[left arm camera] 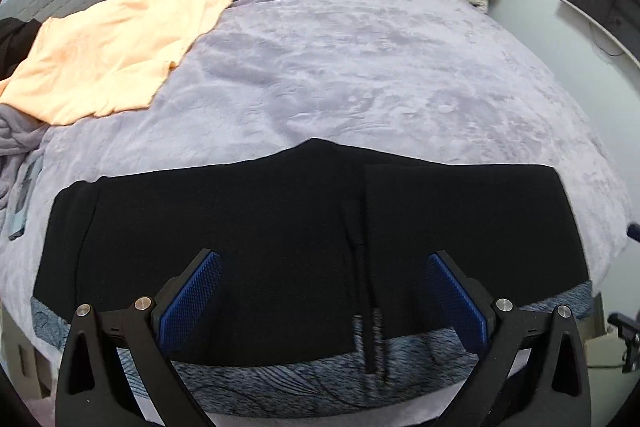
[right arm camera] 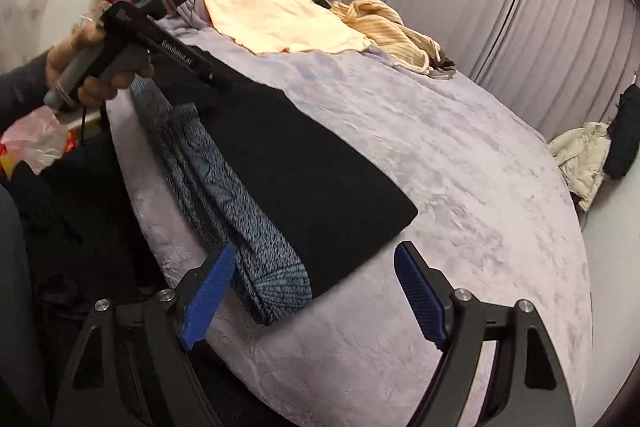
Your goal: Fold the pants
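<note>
On the bed (left arm camera: 360,67) | pants (left arm camera: 260,227) lengthwise along near edge | both grippers' fingers apart, empty

Soft, even indoor light, no hard shadows; fisheye bends the edges, corners vignette dark. The black pants (left arm camera: 256,235) show almost no detail, perhaps underexposed.
</note>
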